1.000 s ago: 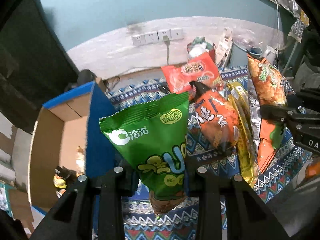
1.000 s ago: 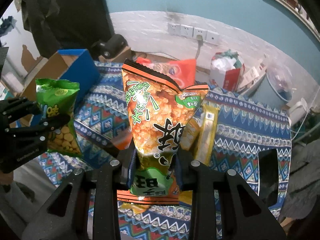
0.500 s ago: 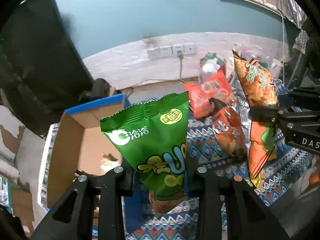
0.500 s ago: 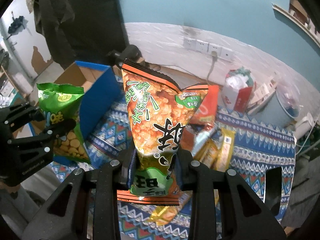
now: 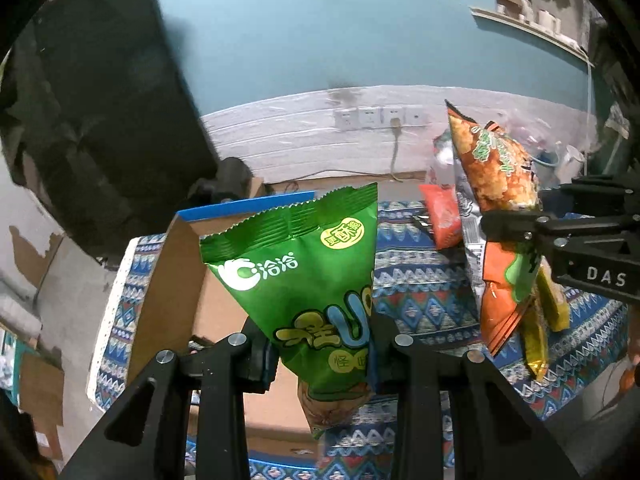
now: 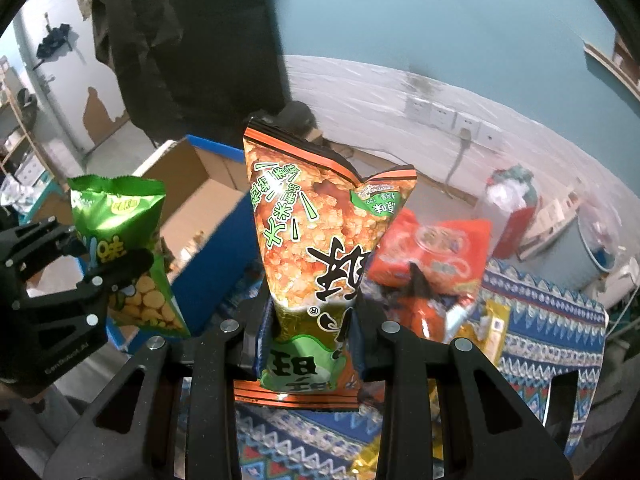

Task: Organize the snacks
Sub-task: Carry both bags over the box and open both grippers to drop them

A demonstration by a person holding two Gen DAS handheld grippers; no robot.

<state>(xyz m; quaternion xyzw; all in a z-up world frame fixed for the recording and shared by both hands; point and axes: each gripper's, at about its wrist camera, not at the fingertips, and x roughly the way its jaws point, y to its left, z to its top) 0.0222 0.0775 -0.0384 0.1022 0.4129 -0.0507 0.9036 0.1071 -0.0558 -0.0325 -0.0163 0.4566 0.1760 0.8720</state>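
Counting two raised packets: one green bag (image 5: 308,280) pinched in the left gripper (image 5: 320,354) above the open cardboard box (image 5: 172,280), one orange bag (image 6: 316,256) clamped in the right gripper (image 6: 310,340). Several more snacks lie blurred, partly hidden, on the patterned cloth (image 6: 552,320).

"洽洽" on green snack bag (image 5: 304,280), "DAS" on right tongs (image 5: 516,236)

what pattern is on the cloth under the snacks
A blue geometric pattern of zigzags and diamonds in white and red on the tablecloth, clearest in the right wrist view.
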